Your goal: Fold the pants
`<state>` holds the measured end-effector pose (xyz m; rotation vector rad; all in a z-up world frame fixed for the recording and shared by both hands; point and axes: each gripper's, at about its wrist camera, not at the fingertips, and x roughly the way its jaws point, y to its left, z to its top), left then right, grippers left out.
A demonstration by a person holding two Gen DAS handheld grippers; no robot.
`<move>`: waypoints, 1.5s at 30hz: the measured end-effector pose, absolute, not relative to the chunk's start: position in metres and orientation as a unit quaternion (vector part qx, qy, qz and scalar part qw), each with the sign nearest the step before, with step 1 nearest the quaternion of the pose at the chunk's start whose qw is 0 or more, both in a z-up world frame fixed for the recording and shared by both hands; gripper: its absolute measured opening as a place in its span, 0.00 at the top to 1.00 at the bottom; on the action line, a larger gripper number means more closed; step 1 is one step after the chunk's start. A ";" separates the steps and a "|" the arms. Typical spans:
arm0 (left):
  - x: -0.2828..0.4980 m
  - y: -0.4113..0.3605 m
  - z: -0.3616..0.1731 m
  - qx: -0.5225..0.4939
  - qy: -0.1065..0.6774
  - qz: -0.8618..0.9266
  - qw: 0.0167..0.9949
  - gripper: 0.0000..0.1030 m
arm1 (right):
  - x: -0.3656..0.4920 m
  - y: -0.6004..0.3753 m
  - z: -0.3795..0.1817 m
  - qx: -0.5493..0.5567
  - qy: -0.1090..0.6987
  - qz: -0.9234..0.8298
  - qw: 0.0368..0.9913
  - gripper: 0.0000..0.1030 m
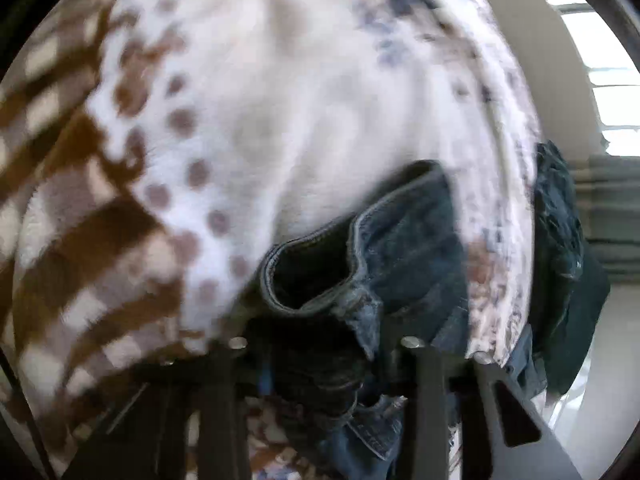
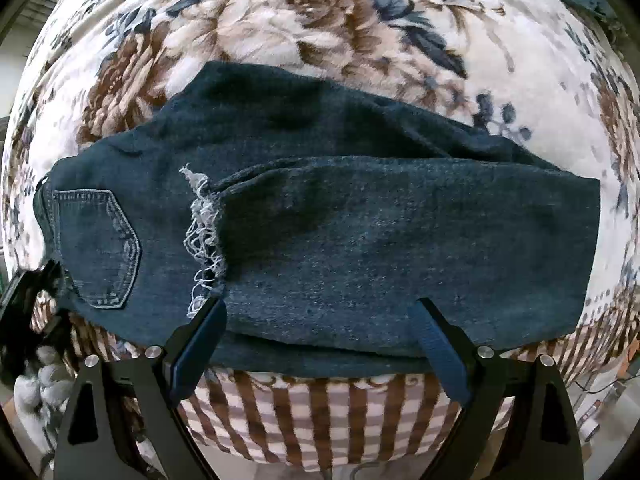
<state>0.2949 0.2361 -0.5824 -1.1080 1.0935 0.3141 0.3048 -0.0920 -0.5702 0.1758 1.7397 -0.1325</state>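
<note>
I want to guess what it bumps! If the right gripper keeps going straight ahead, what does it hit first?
Most likely the jeans. The right gripper is open, and the folded dark denim lies right between and ahead of its fingers on the floral blanket. How close they are is unclear.

dark jeans [image 2: 320,232], folded, frayed hem

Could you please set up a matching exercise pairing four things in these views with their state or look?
Things:
1. right gripper
2. left gripper
3. back pocket
4. blanket

States:
A. floral and striped, under the jeans
B. open, fingers apart over the denim
C. shut on the jeans
D. stitched on, at the left end of the jeans

Pairs: 1-B, 2-C, 3-D, 4-A
</note>
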 end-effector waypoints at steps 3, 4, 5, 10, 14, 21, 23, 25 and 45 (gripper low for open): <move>0.299 0.228 -0.569 -0.487 0.474 0.122 0.723 0.57 | 0.305 -0.094 -0.568 0.079 0.759 -0.064 0.643 0.07; 0.302 0.228 -0.579 -0.494 0.481 0.122 0.714 0.37 | 0.302 -0.094 -0.567 0.080 0.759 -0.065 0.642 0.07; 0.305 0.230 -0.595 -0.506 0.492 0.127 0.697 0.35 | 0.302 -0.096 -0.568 0.080 0.760 -0.067 0.641 0.07; 0.316 0.228 -0.592 -0.492 0.474 0.130 0.719 0.65 | 0.303 -0.111 -0.567 0.073 0.759 -0.080 0.642 0.07; 0.322 0.202 -0.547 -0.397 0.471 0.125 0.778 0.74 | 0.303 -0.119 -0.567 0.025 0.755 -0.101 0.647 0.07; 0.320 0.136 -0.466 -0.240 0.447 0.093 0.857 0.75 | 0.297 -0.148 -0.571 0.028 0.755 -0.111 0.646 0.07; 0.325 0.108 -0.445 -0.208 0.441 0.072 0.870 0.76 | 0.295 -0.159 -0.569 0.032 0.753 -0.110 0.648 0.07; 0.327 0.078 -0.432 -0.170 0.439 0.055 0.881 0.76 | 0.291 -0.173 -0.564 0.034 0.749 -0.107 0.653 0.07; 0.309 -0.223 -0.448 0.020 0.500 -0.124 0.857 0.77 | 0.206 -0.459 -0.527 0.140 0.726 -0.203 0.642 0.07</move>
